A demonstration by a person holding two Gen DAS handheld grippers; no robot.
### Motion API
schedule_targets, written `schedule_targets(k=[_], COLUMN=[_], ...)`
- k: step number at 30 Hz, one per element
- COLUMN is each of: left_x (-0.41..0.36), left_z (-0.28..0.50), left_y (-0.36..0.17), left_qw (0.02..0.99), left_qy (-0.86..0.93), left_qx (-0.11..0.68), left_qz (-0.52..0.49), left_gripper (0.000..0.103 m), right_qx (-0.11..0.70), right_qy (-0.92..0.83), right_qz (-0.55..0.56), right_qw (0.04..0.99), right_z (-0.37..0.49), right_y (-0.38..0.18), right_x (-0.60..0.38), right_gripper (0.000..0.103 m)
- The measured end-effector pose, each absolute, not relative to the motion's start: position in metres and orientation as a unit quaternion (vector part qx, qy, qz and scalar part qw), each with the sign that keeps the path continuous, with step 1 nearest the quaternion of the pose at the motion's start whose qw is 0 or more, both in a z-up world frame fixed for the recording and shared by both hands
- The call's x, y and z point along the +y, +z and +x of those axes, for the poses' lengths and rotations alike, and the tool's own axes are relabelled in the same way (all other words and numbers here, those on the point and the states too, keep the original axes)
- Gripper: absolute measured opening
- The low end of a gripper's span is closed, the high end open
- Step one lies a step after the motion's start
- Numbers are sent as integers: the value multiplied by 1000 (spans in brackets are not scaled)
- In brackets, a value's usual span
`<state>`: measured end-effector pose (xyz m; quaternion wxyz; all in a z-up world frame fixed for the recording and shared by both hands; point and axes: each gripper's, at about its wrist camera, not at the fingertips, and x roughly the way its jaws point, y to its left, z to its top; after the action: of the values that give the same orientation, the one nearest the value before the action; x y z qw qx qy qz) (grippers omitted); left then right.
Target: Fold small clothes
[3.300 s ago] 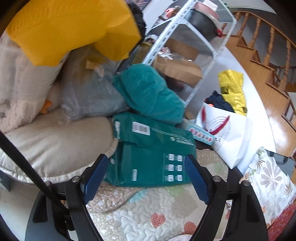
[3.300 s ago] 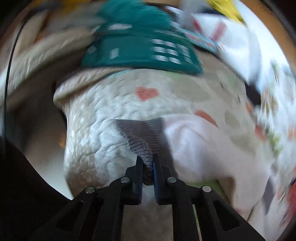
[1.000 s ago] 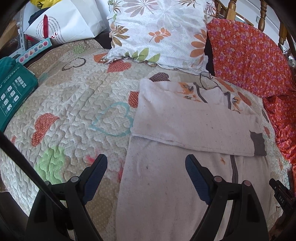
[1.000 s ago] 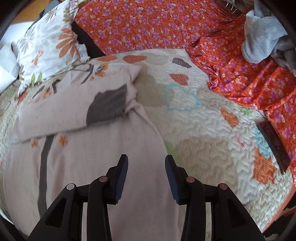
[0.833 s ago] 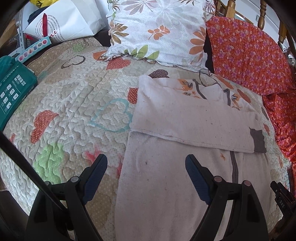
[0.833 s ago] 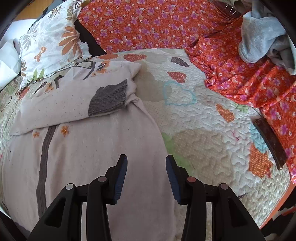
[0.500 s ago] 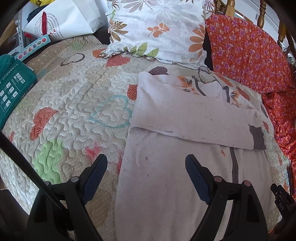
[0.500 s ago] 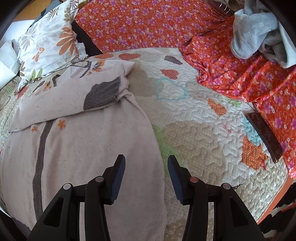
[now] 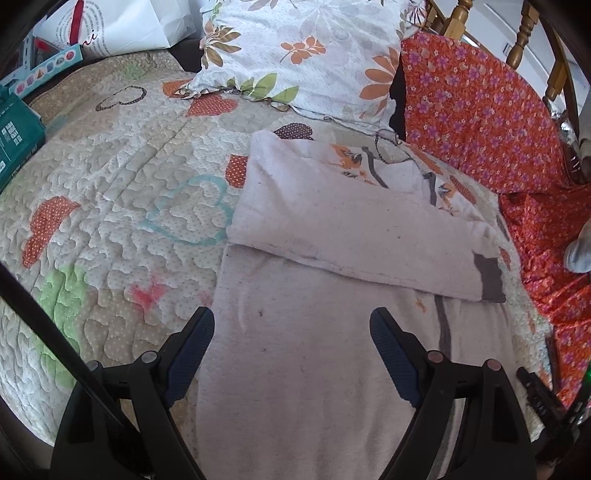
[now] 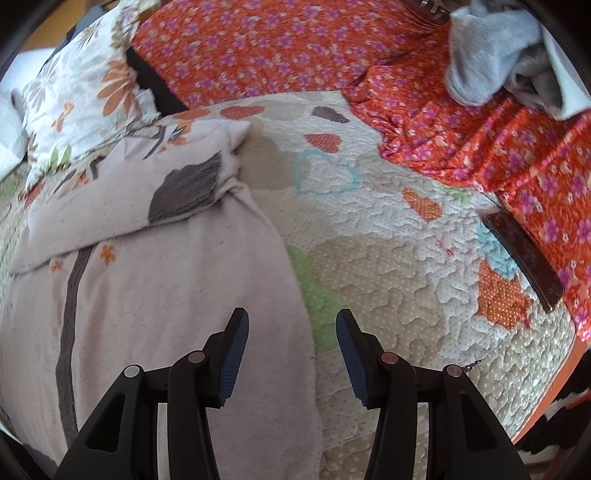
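A pale pink garment [image 9: 314, 332] with small orange flowers lies flat on the heart-patterned quilt [image 9: 110, 206]. One sleeve [image 9: 351, 236] is folded across its chest, the grey cuff [image 9: 487, 273] at the right. My left gripper [image 9: 291, 332] hovers open over the garment's lower left part, nothing between its blue pads. In the right wrist view the same garment [image 10: 166, 288] fills the left, with the grey cuff [image 10: 184, 192] on top. My right gripper [image 10: 291, 332] hangs over the garment's right edge, its jaws opening and empty.
A floral pillow [image 9: 306, 48] and an orange flowered cloth [image 10: 461, 110] lie at the far side. A grey towel [image 10: 491, 62] sits on the orange cloth. A dark phone [image 10: 524, 254] rests on the quilt's right edge. A white bag [image 9: 122, 26] and a green package [image 9: 14, 140] are far left.
My right gripper's jaws have spread wider and it has slid slightly right along the garment's edge. The left view shifted a little closer to the garment; its jaws stay wide.
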<state>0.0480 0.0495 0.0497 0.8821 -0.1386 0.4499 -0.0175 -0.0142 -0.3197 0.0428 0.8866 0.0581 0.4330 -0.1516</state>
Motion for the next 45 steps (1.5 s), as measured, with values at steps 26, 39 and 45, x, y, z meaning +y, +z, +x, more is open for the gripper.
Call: schedule_targets(k=[26,39,45], left_x=[12,85,91], left_z=[20,6,-24], left_y=[92,16,7], left_qw=[955,867,863], left_qy=[40,-52,-84], left_qx=[294,486,477], left_qz=[22,-97,-140], left_gripper=[85,85,85], right_qx=[437,444,433], right_qy=[-136,-101,-23], right_qz=[52,219,306], right_qw=[888,863,848], right_z=[4,-30,-45], right_y=[37,18,10], right_x=[-315,-378,-390], right_gripper=[60,64,65])
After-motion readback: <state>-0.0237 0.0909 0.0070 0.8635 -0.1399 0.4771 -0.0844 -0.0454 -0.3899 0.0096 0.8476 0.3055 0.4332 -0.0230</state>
